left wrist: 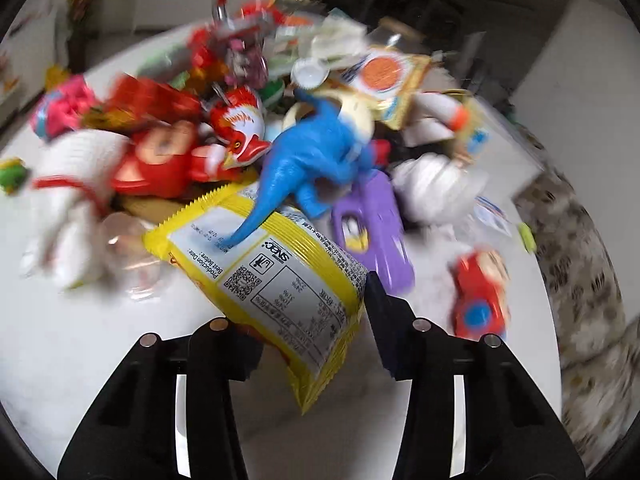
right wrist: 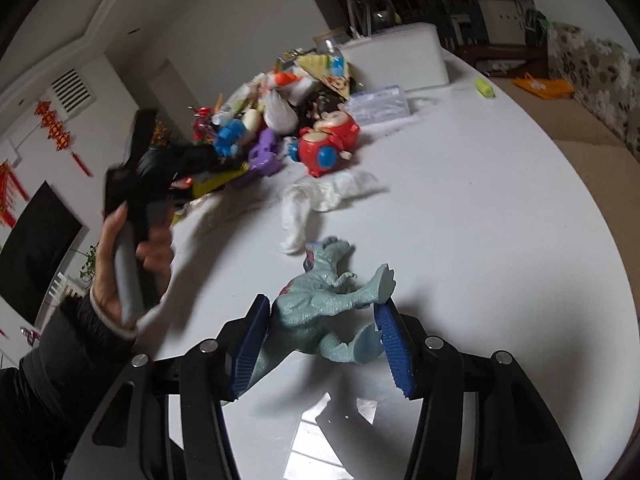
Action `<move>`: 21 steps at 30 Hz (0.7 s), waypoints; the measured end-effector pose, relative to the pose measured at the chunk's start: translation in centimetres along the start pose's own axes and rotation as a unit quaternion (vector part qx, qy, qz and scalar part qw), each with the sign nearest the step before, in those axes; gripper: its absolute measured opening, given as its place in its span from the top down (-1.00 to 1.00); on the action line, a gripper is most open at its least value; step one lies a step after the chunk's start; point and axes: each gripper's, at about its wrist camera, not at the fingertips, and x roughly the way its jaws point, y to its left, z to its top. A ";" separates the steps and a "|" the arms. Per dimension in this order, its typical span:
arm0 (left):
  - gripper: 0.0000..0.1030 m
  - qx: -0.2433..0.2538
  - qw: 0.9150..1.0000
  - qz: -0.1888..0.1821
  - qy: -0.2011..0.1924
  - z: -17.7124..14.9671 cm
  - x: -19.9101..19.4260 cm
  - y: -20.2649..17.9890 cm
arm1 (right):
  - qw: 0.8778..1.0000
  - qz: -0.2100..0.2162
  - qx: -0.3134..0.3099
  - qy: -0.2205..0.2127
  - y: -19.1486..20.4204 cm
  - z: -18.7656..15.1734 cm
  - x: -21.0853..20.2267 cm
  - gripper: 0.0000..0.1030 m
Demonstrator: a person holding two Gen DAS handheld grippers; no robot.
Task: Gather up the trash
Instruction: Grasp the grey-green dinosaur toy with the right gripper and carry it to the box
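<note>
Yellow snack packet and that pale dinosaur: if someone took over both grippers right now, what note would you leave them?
Left gripper: closed on the yellow snack packet at the near edge of the pile; the blue dinosaur has its tail across it.
Right gripper: closed on the pale green dinosaur, low over the white table.
Done: no collected trash visible.
Left: packet, crumpled tissue, wrappers in the pile. The pale dinosaur looks like a toy, probably not trash.

Two toy dinosaurs show — one blue dinosaur point(left wrist: 316, 160) in the heap, one grey-green dinosaur point(right wrist: 320, 304) apart from it. One yellow snack packet point(left wrist: 272, 276), one purple toy point(left wrist: 372, 224), one crumpled white tissue point(right wrist: 320, 196). The blurred heap's other pieces cannot be counted.
</note>
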 end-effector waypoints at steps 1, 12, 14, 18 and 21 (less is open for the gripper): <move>0.17 0.015 1.000 -0.008 -0.011 -1.1 -1.6 0.3 | 1.000 0.006 -0.001 -0.005 0.3 -0.1 -0.3 -0.04; 0.17 0.147 0.986 -0.023 -0.076 -13.2 -16.2 3.3 | 0.998 0.060 -0.018 0.006 4.9 -2.1 -1.4 -0.04; 0.17 0.154 0.985 -0.020 -0.073 -14.5 -17.3 3.7 | 0.997 0.071 -0.018 0.011 5.7 -2.7 -1.5 -0.04; 0.17 0.154 0.986 -0.020 -0.066 -17.3 -19.7 5.1 | 0.996 0.087 -0.022 0.022 7.4 -3.8 -1.8 -0.04; 0.17 0.169 0.984 -0.016 -0.063 -19.4 -21.8 5.4 | 0.994 0.099 -0.035 0.029 8.9 -4.9 -3.0 -0.04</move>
